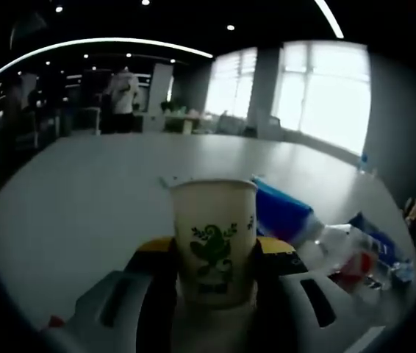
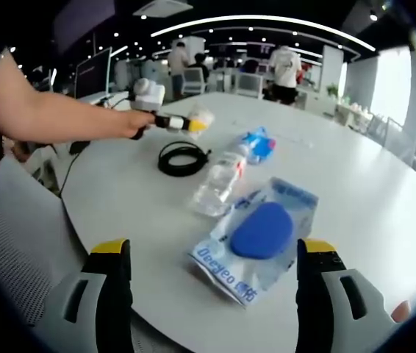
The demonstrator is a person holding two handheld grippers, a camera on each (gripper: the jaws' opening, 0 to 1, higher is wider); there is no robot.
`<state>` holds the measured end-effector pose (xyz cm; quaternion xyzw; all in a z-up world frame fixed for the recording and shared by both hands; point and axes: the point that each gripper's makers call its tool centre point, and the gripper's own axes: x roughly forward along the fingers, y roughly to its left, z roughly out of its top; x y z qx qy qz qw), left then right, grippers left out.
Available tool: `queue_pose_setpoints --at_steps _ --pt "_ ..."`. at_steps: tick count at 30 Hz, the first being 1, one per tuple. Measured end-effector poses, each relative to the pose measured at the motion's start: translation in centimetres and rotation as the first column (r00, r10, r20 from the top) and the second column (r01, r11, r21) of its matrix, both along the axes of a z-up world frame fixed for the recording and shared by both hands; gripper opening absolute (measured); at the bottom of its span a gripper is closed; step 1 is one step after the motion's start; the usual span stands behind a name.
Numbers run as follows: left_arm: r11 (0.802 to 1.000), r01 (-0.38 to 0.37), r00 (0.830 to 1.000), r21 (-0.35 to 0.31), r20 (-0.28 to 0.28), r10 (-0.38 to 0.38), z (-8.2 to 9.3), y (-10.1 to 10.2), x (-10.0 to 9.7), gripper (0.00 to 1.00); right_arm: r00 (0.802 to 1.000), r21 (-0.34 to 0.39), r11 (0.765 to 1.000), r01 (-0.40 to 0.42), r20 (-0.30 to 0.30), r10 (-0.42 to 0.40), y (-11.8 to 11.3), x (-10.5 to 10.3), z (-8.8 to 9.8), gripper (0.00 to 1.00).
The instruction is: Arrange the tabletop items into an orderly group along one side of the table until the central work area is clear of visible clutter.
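Up close in the left gripper view, my left gripper is clamped on a paper cup with a green print. Beyond the cup the white table lies bare to its far edge; right of the cup, blue packets and a plastic bottle blur together.

Meanwhile, in the right gripper view, my right gripper is spread wide, grasping nothing, near the table's edge. A blue mask packet lies between its jaws, the clear bottle just beyond, then a black cable coil. My left gripper holds the cup past the coil, though the cup is hard to make out there.
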<state>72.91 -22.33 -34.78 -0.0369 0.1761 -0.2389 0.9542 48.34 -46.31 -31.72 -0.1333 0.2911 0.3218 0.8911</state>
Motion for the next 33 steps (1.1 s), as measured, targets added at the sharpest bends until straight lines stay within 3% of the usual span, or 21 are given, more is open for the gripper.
queue_pose_setpoints --at_steps 21,33 --pt "1.0 0.001 0.998 -0.026 0.057 0.0 -0.4 -0.2 -0.1 0.39 1.0 0.002 1.0 -0.009 -0.011 0.009 0.0 -0.1 -0.2 0.93" --pt "1.0 0.011 0.999 -0.024 0.048 -0.01 -0.5 0.2 -1.0 0.39 1.0 0.002 1.0 -0.014 -0.002 0.014 0.1 -0.1 0.1 0.92"
